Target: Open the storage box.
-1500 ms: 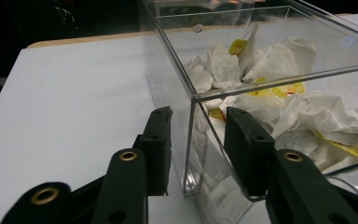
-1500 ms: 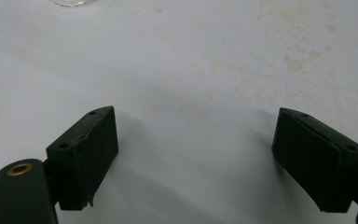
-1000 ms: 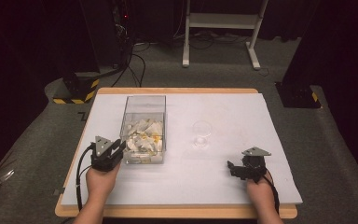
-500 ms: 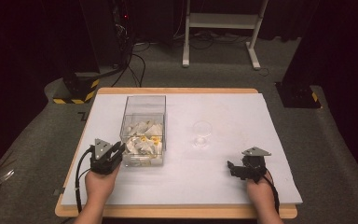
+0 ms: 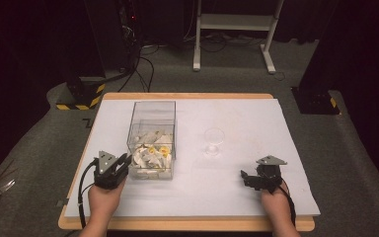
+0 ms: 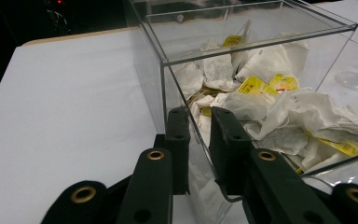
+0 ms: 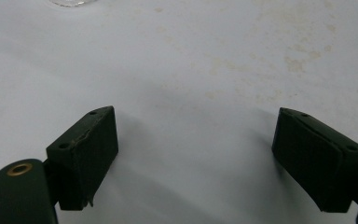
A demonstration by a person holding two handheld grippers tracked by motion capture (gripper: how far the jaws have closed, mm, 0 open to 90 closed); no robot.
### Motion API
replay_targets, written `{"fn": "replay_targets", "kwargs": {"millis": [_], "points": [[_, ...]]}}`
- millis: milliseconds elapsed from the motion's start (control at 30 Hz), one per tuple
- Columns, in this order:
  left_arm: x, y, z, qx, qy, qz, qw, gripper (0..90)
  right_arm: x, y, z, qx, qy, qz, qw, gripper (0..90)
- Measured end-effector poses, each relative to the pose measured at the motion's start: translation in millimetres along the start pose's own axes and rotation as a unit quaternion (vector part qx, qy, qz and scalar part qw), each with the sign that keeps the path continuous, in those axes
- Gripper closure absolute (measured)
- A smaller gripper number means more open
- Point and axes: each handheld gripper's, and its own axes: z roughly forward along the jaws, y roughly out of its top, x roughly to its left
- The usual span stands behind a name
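Room: dark, grey carpet floor, a black-and-yellow striped block beyond the counter's far left corner and a white metal stand further back.
Counter (image 5: pixel 256 197): wooden top under a white sheet that leaves a thin wood border at the far and near edges.
Clear box (image 5: pixel 153 140): tall, open-topped, with transparent walls; it stands on the left half of the counter, closer to the near edge than the far one.
Box contents: a loose heap of white paper tea bags (image 6: pixel 270 116) with yellow tags (image 6: pixel 254 85), piled to less than half the box's height, with strings trailing among them.
Box look: the walls are thin with sharp straight edges, and the white sheet reads through them from the left gripper view.
Glass (image 5: pixel 214 141): small, clear and stemmed, upright near the counter's middle, well apart from the box on its right; I cannot tell whether anything is in it.
Left hand-held gripper (image 6: pixel 199 135): at the box's near left corner, jaws drawn close together with the near wall of the clear box between the pads, clamped on that wall.
Right hand-held gripper (image 7: pixel 196 158): low over bare white sheet near the counter's near right corner, jaws spread wide with nothing between them; the glass's foot shows at the top edge of its view.
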Motion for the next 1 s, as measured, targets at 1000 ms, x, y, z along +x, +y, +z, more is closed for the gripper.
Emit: {"fn": "replay_targets", "kwargs": {"millis": [1000], "points": [[-11.3,-12.9,-27.5,-0.003,0.003,0.004,1.0000,79.0,0.1,-0.1,-0.1,-0.001,0.000,-0.002,1.0000,14.4]]}}
